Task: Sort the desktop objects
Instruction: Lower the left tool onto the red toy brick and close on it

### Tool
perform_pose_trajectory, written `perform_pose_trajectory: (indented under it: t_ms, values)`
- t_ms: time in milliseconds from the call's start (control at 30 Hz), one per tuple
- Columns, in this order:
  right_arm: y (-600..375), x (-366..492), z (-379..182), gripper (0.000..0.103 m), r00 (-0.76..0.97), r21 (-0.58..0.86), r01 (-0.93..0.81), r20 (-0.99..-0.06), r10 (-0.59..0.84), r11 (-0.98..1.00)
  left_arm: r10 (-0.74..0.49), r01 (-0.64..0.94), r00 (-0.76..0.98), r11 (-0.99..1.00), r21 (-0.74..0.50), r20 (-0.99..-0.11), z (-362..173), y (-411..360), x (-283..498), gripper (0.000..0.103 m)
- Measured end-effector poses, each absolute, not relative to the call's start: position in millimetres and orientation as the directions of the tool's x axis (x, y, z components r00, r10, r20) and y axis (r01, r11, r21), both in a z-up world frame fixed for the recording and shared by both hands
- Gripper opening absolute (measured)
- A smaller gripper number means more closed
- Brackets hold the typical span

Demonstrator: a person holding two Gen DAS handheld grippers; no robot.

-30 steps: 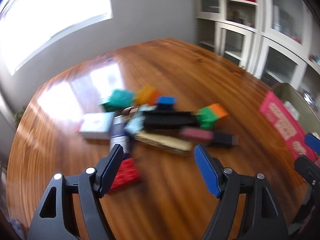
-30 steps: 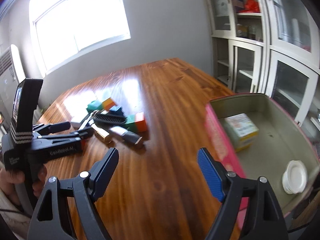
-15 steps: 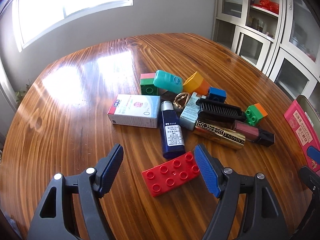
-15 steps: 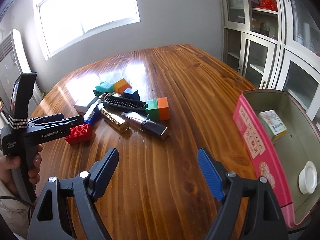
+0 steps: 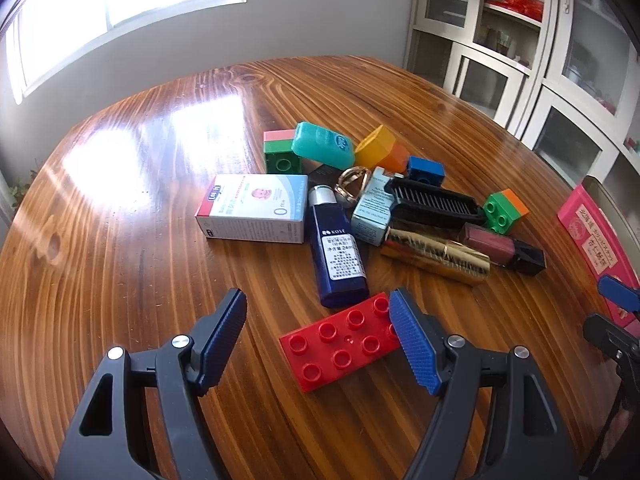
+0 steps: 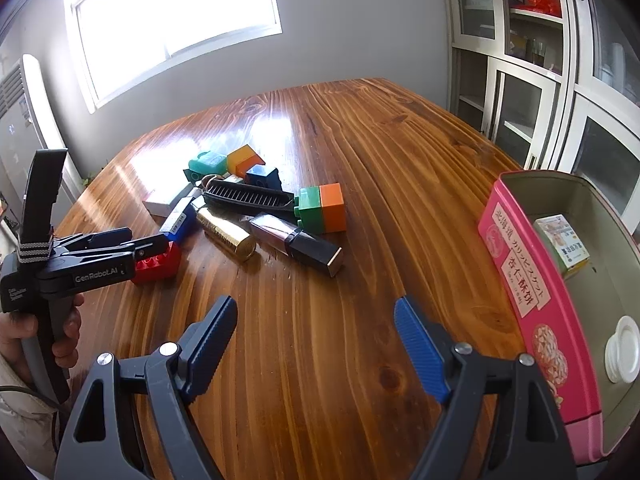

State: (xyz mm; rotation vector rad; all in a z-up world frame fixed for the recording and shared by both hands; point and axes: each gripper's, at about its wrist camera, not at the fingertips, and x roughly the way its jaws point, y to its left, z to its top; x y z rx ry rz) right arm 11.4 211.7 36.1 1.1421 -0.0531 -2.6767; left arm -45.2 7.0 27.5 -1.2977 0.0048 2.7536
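Where red brick [image 5: 346, 343] lies, bottle [image 5: 338, 249] behind, pink tin [image 6: 532, 296] rt.

Glossy brown wooden table [image 5: 120, 264], oval. Lying on it, clustered mid-surface: flat red studded brick [image 5: 340, 346], navy bottle [image 5: 338, 252], white carton [image 5: 254, 208], gold tube [image 5: 436, 256], green-orange block [image 5: 505, 210]. Open pink tin [image 6: 520, 280] near right edge.
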Motion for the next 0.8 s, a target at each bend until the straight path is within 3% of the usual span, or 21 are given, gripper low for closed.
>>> perform_pose_trajectory:
  t_ms: [800]
  values:
    - [213.7,5.0,27.7,0.084,-0.65,0.14,0.208,-0.72,-0.243,-0.968,0.155,-0.182,-0.618,-0.982,-0.052,-0.77,36.0,11.3,-18.1,0.077]
